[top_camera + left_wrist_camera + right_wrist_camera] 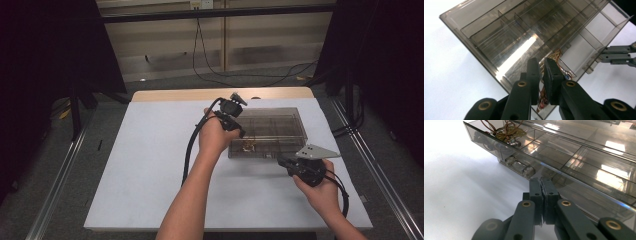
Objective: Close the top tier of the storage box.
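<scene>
While its smoky clear lid is down, the compartment box point(270, 132) lies just ahead of both hand-held grippers, left point(542, 65) slightly parted, right point(541, 180) closed empty; coiled wires point(557, 58) inside.

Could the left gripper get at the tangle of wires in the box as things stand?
Probably not: the left gripper hovers right above the wires, but the box's closed clear lid lies between them.

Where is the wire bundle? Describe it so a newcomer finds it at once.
On the white table lies a smoky clear compartment box. In its near left corner compartment, beside the left gripper, sits the wire bundle, a coppery reddish tangle. The compartments around it look bare.
</scene>
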The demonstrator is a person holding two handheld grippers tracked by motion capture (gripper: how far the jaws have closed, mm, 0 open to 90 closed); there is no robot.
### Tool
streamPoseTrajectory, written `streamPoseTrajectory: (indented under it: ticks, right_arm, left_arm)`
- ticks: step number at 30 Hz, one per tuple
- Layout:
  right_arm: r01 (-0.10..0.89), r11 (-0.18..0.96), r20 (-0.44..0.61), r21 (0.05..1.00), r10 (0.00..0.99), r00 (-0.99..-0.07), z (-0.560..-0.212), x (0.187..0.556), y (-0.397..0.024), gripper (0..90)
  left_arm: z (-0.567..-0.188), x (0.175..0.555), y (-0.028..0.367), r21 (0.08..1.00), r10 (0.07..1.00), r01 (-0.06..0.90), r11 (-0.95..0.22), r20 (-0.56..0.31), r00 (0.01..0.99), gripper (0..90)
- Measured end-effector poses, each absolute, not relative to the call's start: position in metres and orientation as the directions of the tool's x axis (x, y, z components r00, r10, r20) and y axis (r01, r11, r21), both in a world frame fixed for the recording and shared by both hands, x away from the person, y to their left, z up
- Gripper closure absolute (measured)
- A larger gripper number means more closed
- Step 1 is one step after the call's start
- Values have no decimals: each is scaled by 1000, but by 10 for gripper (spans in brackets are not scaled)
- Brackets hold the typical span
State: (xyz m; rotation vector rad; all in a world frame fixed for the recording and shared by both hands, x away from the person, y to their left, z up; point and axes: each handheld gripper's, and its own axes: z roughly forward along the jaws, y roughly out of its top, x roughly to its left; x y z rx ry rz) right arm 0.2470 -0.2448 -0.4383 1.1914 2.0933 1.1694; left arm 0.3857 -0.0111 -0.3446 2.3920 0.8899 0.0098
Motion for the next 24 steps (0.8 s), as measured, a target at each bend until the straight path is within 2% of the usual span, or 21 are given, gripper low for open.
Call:
streamPoseTrajectory:
  ticks: [19,24]
  right_arm:
    - [468,271,8,841,858,-513,-438,245,-247,850]
    - [466,272,5,842,859,-512,-438,245,-248,848]
  left_arm:
    - [-345,376,-21,505,563,579,-640,-205,801,810]
    - [-352,378,-24,466,560,574,-674,-185,808,896]
